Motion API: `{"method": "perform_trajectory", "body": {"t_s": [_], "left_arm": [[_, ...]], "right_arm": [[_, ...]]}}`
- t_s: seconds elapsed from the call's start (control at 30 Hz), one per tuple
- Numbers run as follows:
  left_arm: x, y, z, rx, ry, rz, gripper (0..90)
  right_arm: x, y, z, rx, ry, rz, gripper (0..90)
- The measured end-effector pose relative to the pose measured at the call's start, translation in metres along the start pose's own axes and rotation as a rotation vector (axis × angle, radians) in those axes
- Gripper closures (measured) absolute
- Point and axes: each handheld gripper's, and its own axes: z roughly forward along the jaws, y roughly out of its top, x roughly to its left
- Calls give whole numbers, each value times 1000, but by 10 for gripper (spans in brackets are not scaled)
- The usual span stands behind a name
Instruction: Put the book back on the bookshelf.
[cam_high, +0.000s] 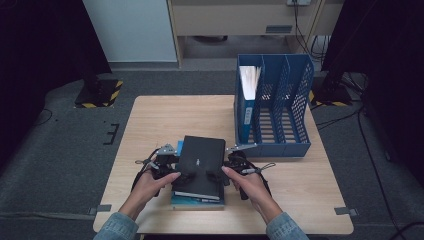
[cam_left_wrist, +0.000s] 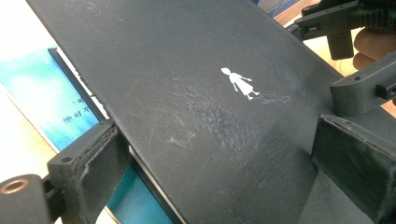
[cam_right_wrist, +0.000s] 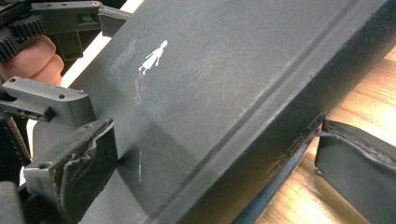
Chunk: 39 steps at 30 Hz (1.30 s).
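Observation:
A black book (cam_high: 200, 160) with a small white figure on its cover (cam_left_wrist: 240, 84) lies on top of a short stack, over a teal book (cam_left_wrist: 42, 98) near the table's front edge. My left gripper (cam_high: 177, 175) is at the book's left side. One jaw lies on the cover and the other sits at the book's edge, both wide apart (cam_left_wrist: 212, 140). My right gripper (cam_high: 220, 176) mirrors it at the right side, with one jaw on the cover and the other beside the spine (cam_right_wrist: 215, 135), standing open. Neither pair of pads visibly presses the book (cam_right_wrist: 224, 79).
A blue mesh file rack (cam_high: 295, 100) stands at the table's back right, with a blue folder of white papers (cam_high: 247, 95) in its left slot. Bare wooden tabletop (cam_high: 160, 120) lies behind and left of the stack. Dark floor surrounds the table.

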Motion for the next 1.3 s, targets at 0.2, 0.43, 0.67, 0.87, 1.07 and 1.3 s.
{"method": "perform_trajectory", "body": {"t_s": [0.2,0.43,0.67,0.87,1.07,1.3], "left_arm": [[0,0,0,1,2,2,40],[0,0,0,3,0,2,41],[-1,1,0,9,2,1,45],[-9,0,-1,30,-2,10,46],[-19,-7,-4,20,-8,10,45],[-16,-5,-2,24,-14,5,39]], "right_arm": [[-3,0,1,2,15,19,0],[-8,1,4,4,40,57,0],[-6,1,4,5,33,58,3],[-2,-3,0,20,26,60,3],[4,-14,-7,18,25,66,3],[1,-17,-6,8,54,79,1]]}}
